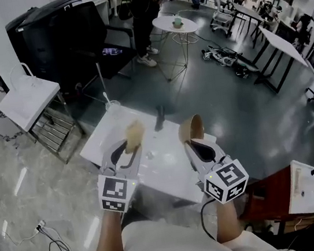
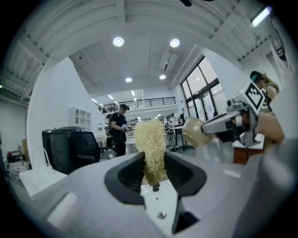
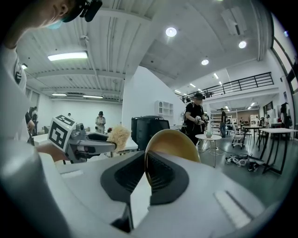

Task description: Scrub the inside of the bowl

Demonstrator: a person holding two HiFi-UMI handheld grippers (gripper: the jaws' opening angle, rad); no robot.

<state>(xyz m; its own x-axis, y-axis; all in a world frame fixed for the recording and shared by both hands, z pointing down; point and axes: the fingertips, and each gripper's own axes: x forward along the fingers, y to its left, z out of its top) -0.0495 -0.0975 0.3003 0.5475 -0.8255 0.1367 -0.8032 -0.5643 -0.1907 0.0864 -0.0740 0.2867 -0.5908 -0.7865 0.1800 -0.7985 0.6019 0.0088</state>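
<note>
My left gripper [image 1: 132, 144] is shut on a pale, fibrous scrub pad [image 1: 134, 133], held up above the white table [image 1: 112, 136]. In the left gripper view the scrub pad [image 2: 151, 148] stands upright between the jaws. My right gripper [image 1: 192, 140] is shut on the rim of a tan bowl [image 1: 192, 128], which stands on edge in the air. The bowl [image 3: 172, 143] rises from the jaws in the right gripper view, with the left gripper [image 3: 104, 143] and its pad [image 3: 118, 136] off to the left of it. Pad and bowl are apart.
A dark upright item [image 1: 160, 117] and a small clear container [image 1: 111, 106] stand on the table's far side. Beyond are a black chair [image 1: 83, 39], a white side table [image 1: 29, 100], a round white table [image 1: 174, 24] and a standing person [image 1: 144, 7]. Cables lie on the floor at the left [image 1: 58, 245].
</note>
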